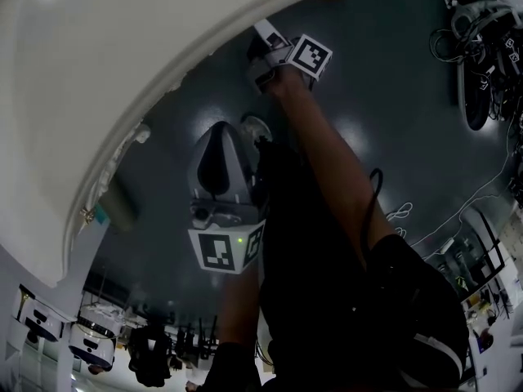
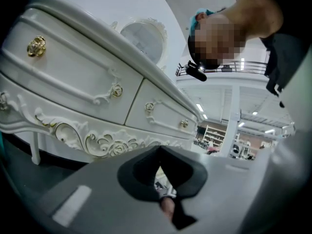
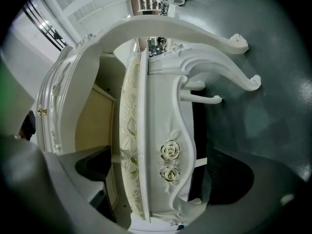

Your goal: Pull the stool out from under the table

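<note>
ok so the stool is sitting tucked under the white table; you only really see it from the right gripper view, which is rolled over so everything looks sideways. Cream patterned seat cushion, white apron with two carved roses, and curly white legs sticking out toward the dark floor; one of the table's own curved legs arches over it.

The right gripper has its jaws spread wide with the edge of the stool's seat and apron sitting right between them; the pads aren't pressing on it though, there's a gap on both sides as far as I can see. From the head view that gripper is up at the far side, right at the table's rim, and the stool itself is hidden under the tabletop there.

The left gripper is pinched together at the tips with nothing in it; it hangs nearer to the person and a bit left of the right one, over the floor, clear of the table edge. Its camera looks at the table's front: white drawers with gold knobs and scrolly gold-trimmed carving along the bottom.
</note>
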The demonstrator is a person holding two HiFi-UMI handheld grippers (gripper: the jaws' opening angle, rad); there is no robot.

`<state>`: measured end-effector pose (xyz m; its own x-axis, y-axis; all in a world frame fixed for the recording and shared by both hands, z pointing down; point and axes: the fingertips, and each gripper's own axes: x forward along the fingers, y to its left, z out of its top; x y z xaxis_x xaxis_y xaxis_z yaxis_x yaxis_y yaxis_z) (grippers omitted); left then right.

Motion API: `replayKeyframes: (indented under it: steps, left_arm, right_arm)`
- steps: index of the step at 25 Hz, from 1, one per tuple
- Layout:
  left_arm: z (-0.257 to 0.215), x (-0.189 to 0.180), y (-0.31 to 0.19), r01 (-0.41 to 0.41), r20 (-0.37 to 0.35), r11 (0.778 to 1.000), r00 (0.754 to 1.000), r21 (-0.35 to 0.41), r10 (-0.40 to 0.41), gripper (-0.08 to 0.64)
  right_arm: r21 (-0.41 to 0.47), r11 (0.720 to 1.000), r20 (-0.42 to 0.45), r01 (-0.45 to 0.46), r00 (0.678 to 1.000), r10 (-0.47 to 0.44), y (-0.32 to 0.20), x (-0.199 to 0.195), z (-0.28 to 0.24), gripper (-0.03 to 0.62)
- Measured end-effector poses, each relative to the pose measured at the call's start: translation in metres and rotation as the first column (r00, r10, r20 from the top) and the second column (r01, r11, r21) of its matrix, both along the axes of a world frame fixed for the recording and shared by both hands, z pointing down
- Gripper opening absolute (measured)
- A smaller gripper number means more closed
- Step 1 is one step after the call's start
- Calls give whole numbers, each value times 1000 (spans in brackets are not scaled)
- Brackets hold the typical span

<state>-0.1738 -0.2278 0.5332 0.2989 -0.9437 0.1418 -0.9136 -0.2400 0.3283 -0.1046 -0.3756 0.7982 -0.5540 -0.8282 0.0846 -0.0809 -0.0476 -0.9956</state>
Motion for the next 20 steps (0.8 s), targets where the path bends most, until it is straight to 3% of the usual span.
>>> replayKeyframes:
  steps: [8,20]
  left_arm:
    - [4,-8,-3,8,7,1000,1000,-7,-8,9]
    - [5,-16,1,28,0,999,1000,-23,-28,9]
  right_arm:
    - [-3,1000,61,-20,998,20,-18,-10,-1,598]
    - [-33,999,5,-31,999,32,-21,-1,6,543]
